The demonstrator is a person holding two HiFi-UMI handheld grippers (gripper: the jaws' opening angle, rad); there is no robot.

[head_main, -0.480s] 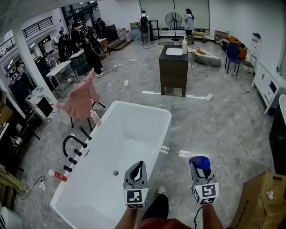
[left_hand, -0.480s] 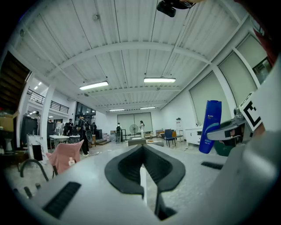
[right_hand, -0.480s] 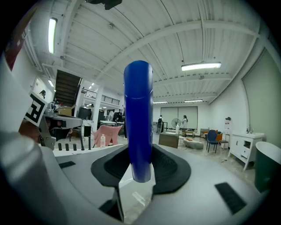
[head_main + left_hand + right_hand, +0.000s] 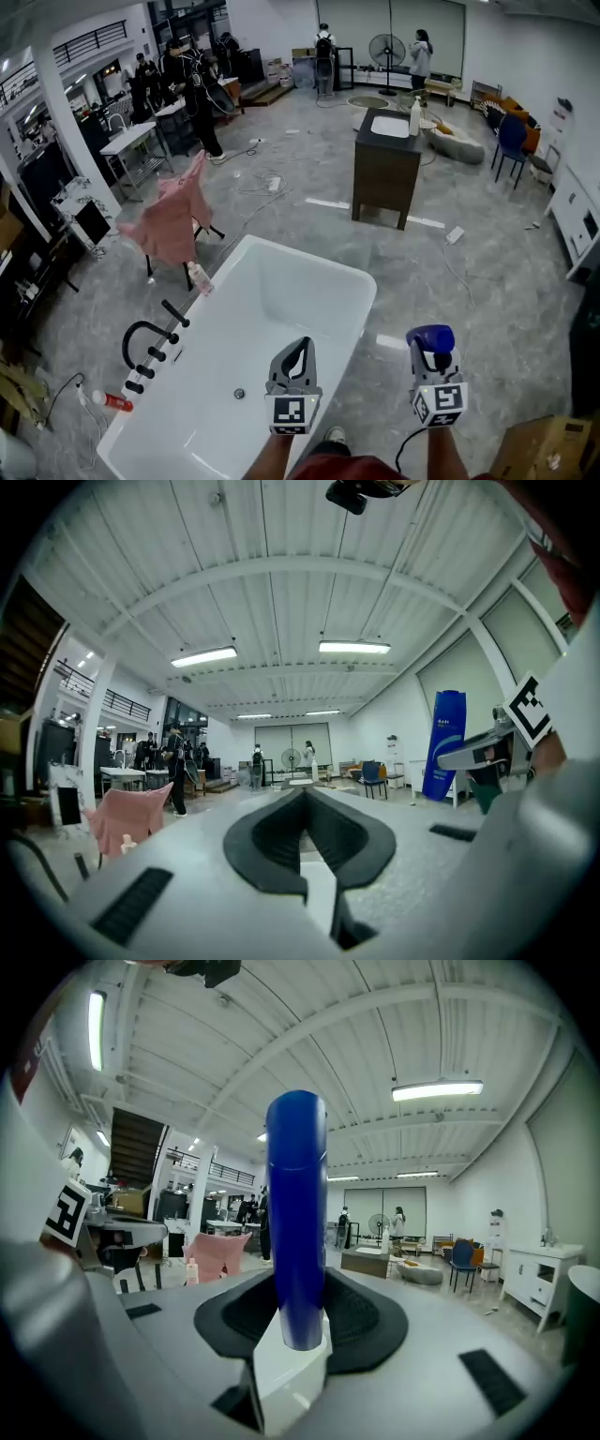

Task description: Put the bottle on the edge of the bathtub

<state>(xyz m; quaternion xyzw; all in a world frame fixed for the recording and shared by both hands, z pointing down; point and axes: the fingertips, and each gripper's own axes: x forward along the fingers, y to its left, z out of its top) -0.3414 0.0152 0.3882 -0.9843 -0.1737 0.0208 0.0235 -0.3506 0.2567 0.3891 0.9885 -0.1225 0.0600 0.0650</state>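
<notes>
While the bottle (image 4: 429, 338) is blue, smooth plastic and stands upright in the right gripper (image 4: 431, 361), the head view puts it over the grey floor, off to the right of the bathtub (image 4: 364, 309). The near rim of that glossy white tub, a rounded lip, lies to the bottle's left, so I judge the coming move to be a carry leftward and down. The left gripper (image 4: 299, 349) hangs over the tub's right side, nearer the rim, but it carries nothing.

In the left gripper view, the dark ribbed pads (image 4: 272, 836) of the left gripper (image 4: 305, 797) are pressed together with nothing between them. The bottle (image 4: 447, 744) shows off to the right, long axis vertical.

In the right gripper view, the right gripper (image 4: 298, 1321) pinches the bottle (image 4: 297, 1213) low on its body. The bottle is a slim, flattened column with a rounded top, rising straight up.
</notes>
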